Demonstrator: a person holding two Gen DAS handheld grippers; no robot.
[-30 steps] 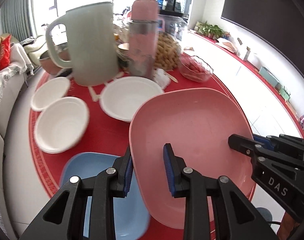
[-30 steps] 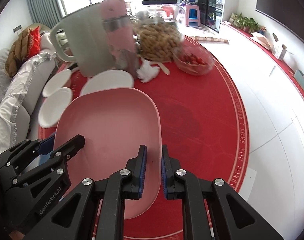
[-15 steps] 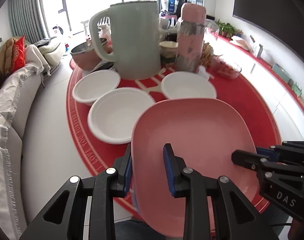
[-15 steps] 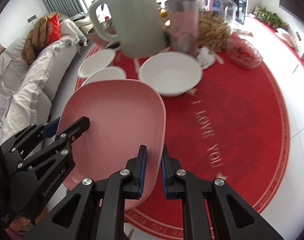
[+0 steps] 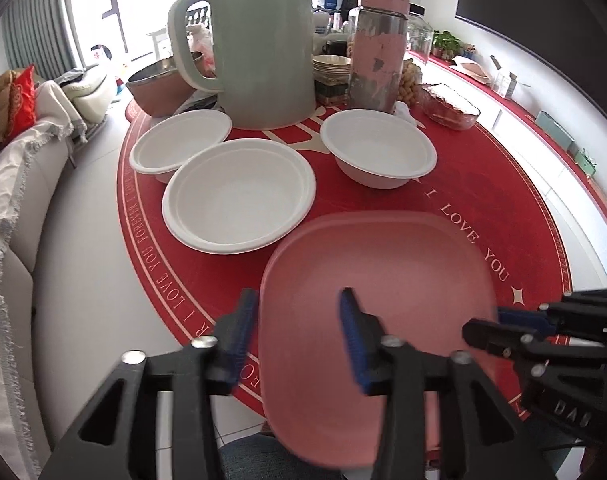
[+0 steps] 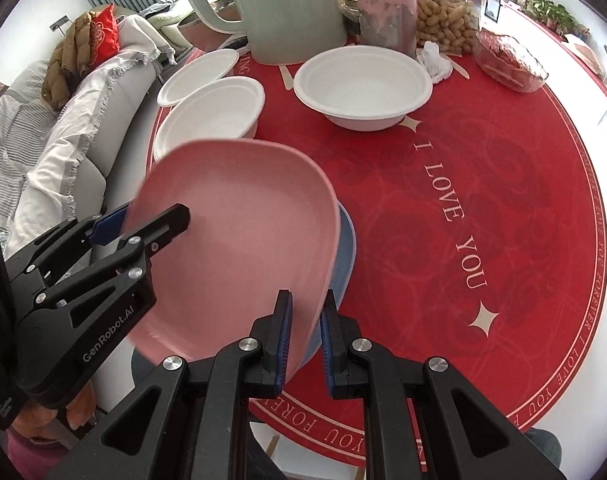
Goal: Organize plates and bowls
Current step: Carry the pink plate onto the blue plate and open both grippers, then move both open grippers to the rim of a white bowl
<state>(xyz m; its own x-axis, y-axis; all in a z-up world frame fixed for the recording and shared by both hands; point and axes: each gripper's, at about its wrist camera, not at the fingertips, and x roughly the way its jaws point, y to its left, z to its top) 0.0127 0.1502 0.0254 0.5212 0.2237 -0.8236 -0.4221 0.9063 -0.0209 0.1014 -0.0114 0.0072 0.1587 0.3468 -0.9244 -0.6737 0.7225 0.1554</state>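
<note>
A pink plate [image 5: 377, 300] [image 6: 239, 248] sits at the near edge of the round red table. A blue plate [image 6: 345, 252] lies under it, only its right rim showing. My left gripper [image 5: 299, 328] straddles the pink plate's left rim with its jaws wide apart; it also shows in the right wrist view [image 6: 143, 220]. My right gripper [image 6: 305, 328] straddles the plate's right rim with a gap at its jaws; it also shows in the left wrist view [image 5: 503, 324]. Three white bowls stand beyond: one [image 5: 239, 194], one [image 5: 181, 144] and one [image 5: 377, 152].
A green jug [image 5: 263, 48], a pink bottle [image 5: 377, 44], a jar of peanuts [image 6: 443, 20], a glass dish [image 6: 509, 60] and a metal bowl [image 5: 155, 84] crowd the far side. A sofa [image 6: 63, 120] stands left. The table's near edge [image 5: 231, 384] is close.
The pink plate came down over the blue plate at the table's near edge. Both grippers' jaws have opened, the left widely. The view has swung toward the white bowls.
</note>
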